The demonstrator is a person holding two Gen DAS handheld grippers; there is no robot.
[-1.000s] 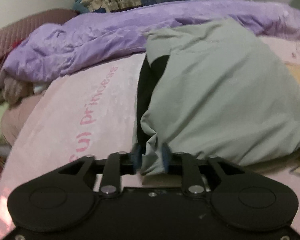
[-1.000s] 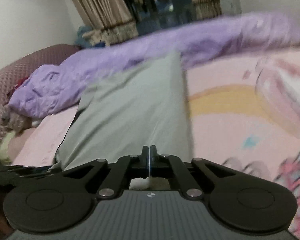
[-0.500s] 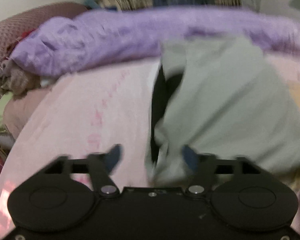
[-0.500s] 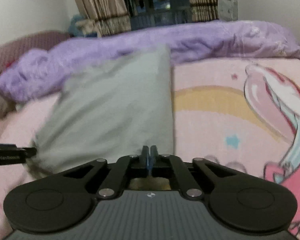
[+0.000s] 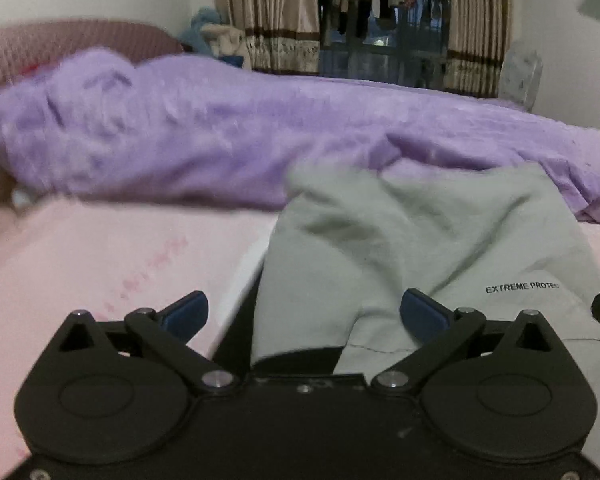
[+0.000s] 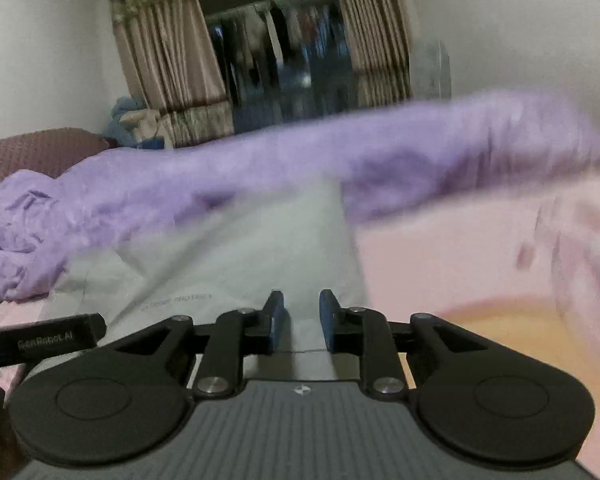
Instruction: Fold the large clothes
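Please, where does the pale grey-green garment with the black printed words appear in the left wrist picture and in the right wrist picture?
Left wrist view: the pale grey-green garment fills the centre and right, beyond the open left gripper.
Right wrist view: the same garment lies centre-left, under the open right gripper.
Shared landmark: the rumpled purple blanket runs across the bed behind the garment in both views.

right gripper (image 6: 302, 322) jaws slightly apart over grey garment (image 6: 236, 264), nothing clamped. Garment lies on pink sheet (image 6: 440, 264), purple blanket (image 6: 260, 184) behind. View blurred.
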